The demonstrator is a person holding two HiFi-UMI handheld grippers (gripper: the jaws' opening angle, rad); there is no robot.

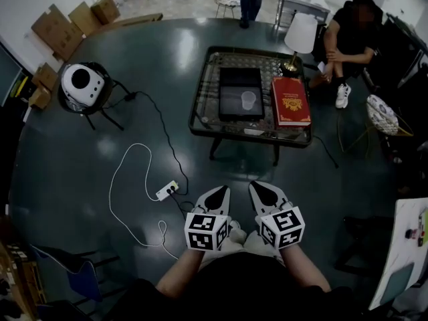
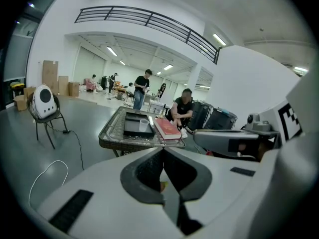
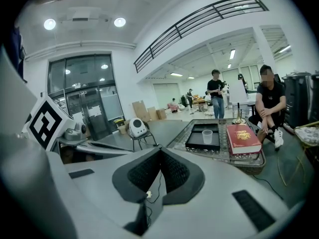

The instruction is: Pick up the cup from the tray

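A clear plastic cup (image 1: 248, 100) stands upright in a black tray (image 1: 234, 79) on a low glass-topped table (image 1: 200, 119), well ahead of both grippers. Each gripper view also shows the cup (image 2: 144, 125) (image 3: 207, 136) in the tray (image 2: 130, 128) (image 3: 195, 142), far off. My left gripper (image 1: 221, 191) and right gripper (image 1: 259, 187) hang side by side over the dark floor, short of the table and pointing toward it. On each, the jaws meet at the tips (image 2: 163, 151) (image 3: 159, 151) with nothing between them.
A red book (image 1: 290, 101) lies right of the tray, with a white lamp (image 1: 299, 35) behind it. A person (image 1: 351, 42) sits at the table's far right. A chair holding a white device (image 1: 81, 84) stands to the left. A power strip (image 1: 167, 190) and white cable lie on the floor.
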